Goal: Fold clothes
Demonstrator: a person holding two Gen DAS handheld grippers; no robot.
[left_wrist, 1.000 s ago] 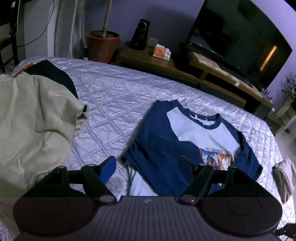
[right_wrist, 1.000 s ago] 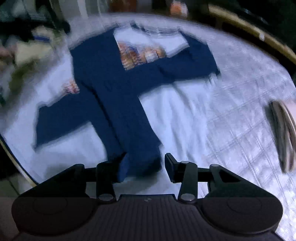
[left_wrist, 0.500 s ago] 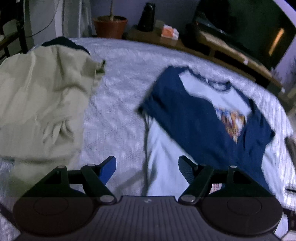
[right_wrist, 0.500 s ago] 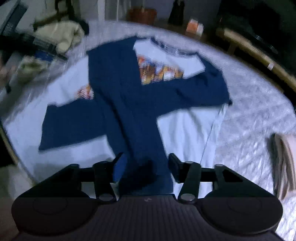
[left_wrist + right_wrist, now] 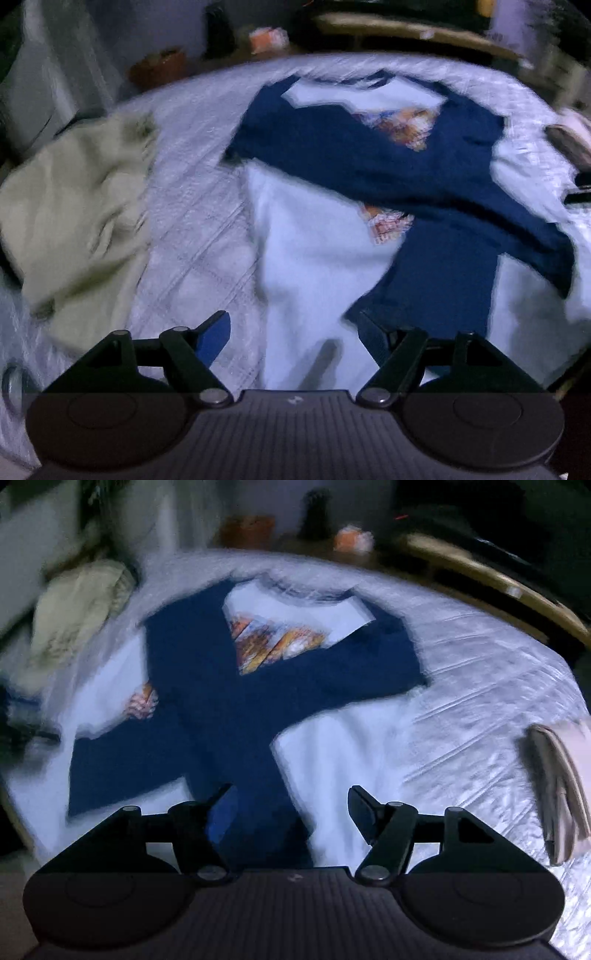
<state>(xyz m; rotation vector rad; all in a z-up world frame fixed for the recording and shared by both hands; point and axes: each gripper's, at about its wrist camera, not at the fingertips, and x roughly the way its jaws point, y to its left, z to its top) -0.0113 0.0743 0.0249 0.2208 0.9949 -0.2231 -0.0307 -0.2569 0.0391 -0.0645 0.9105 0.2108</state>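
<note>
A white T-shirt with navy sleeves [image 5: 369, 155] and an orange print lies face up on the bed, both sleeves folded inward so they cross over its front. My left gripper [image 5: 291, 325] hangs open over the shirt's white lower part, nothing between its fingers. In the right wrist view the same shirt [image 5: 229, 709] fills the middle. My right gripper [image 5: 290, 797] hovers above the end of one navy sleeve with its jaws opening. The sleeve lies flat beneath the gap, and the pads are clear of it. Both views are blurred.
A silvery quilted bedspread [image 5: 192, 229] covers the bed. A crumpled beige garment [image 5: 74, 206] lies left of the shirt, and a folded pale item [image 5: 557, 786] sits near the right edge. A plant pot [image 5: 247, 531], a speaker and a low wooden TV stand [image 5: 480, 576] lie beyond the bed.
My left gripper swung from beside the beige garment to over the shirt's lower part. The right gripper's jaws widened off the navy sleeve, which now lies flat across the shirt.
</note>
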